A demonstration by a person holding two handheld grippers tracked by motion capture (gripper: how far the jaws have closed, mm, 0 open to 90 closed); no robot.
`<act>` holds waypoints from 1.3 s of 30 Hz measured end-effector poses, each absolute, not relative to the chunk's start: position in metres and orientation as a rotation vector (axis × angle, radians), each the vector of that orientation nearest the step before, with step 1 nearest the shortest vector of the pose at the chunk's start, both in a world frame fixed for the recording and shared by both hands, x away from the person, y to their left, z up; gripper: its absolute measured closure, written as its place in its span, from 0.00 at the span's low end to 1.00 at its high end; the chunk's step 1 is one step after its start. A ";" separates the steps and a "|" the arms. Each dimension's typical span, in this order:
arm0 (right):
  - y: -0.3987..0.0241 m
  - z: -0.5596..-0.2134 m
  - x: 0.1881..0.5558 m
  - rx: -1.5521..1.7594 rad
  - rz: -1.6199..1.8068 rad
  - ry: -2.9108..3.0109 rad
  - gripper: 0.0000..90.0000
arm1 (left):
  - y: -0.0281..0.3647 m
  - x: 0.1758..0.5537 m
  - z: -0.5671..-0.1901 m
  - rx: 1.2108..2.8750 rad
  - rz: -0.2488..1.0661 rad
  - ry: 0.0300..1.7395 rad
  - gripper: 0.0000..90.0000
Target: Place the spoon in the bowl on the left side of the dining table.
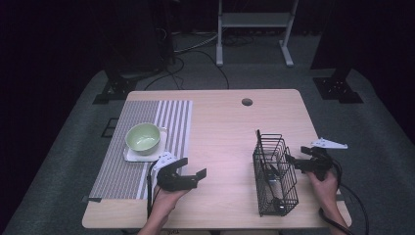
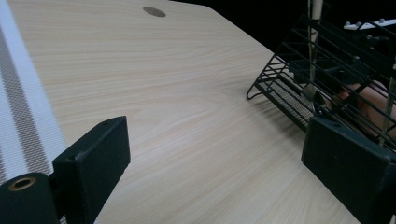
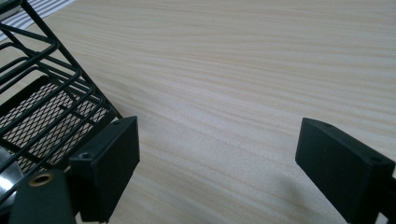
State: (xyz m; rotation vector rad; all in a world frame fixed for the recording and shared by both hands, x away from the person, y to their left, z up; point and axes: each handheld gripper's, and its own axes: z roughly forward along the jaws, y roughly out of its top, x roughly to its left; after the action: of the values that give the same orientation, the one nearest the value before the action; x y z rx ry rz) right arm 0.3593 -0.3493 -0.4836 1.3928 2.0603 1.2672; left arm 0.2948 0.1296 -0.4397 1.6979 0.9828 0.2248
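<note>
Waiting with both sets of fingers released, nothing yet lifted from the worktop (image 1: 220, 127)
At left, a green bowl (image 1: 143, 136) is set on a white plate (image 1: 128, 155) on the striped mat (image 1: 122, 169); the left gripper (image 1: 188, 177) is held spread and empty; the wire basket (image 1: 274, 171), cutlery (image 1: 272, 183) inside, is flanked by the right gripper (image 1: 293, 162), spread beside it; transfer is judged not started

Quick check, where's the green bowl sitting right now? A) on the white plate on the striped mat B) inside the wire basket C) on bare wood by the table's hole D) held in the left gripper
A: in the high view the green bowl rests on the white plate on the striped mat, well left of the wire basket; the left gripper is open and holds nothing.
</note>
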 end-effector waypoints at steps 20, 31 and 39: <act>-0.349 -0.484 0.359 1.390 1.272 2.058 0.14 | 0.094 0.294 -0.429 1.723 0.188 0.900 0.08; -0.349 -0.484 0.359 1.389 1.274 2.058 0.14 | 0.073 0.292 -0.424 1.740 0.148 0.844 0.08; -0.349 -0.484 0.359 1.388 1.276 2.060 0.14 | 0.062 0.291 -0.423 1.751 0.131 0.821 0.08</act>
State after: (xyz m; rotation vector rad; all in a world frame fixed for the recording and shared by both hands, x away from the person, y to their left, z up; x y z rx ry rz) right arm 0.3591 -0.3495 -0.4836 1.3881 2.0596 1.2759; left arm 0.2909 0.0621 -0.4225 1.7507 0.8207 0.1306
